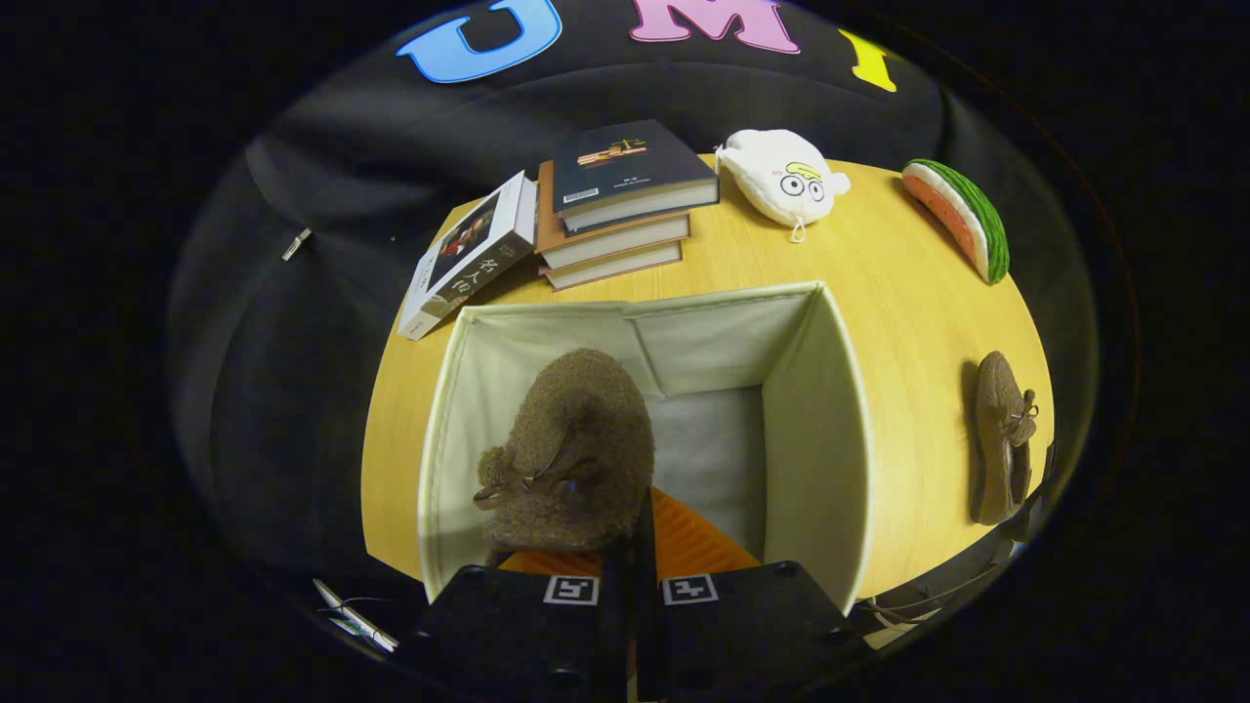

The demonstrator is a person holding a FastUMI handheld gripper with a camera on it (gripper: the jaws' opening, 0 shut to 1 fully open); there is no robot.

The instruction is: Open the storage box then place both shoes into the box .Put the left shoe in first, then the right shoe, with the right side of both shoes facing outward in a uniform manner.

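A cream fabric storage box (825, 410) stands open on the wooden table (879, 283), just ahead of my fingers. My gripper (640, 535) is shut on the rim of a fuzzy brown shoe (571, 449) with a small bow. The shoe hangs toe-forward inside the left half of the box, and I cannot tell whether it touches the floor. The right half of the box floor shows bare. A second brown shoe (1001, 439) lies on the table to the right of the box, near the table's edge.
Beyond the box sits a stack of books (615, 205), with one more book (469, 254) leaning against it on the left. A white plush pouch (781, 176) and a watermelon-slice toy (962, 220) lie at the far right of the table.
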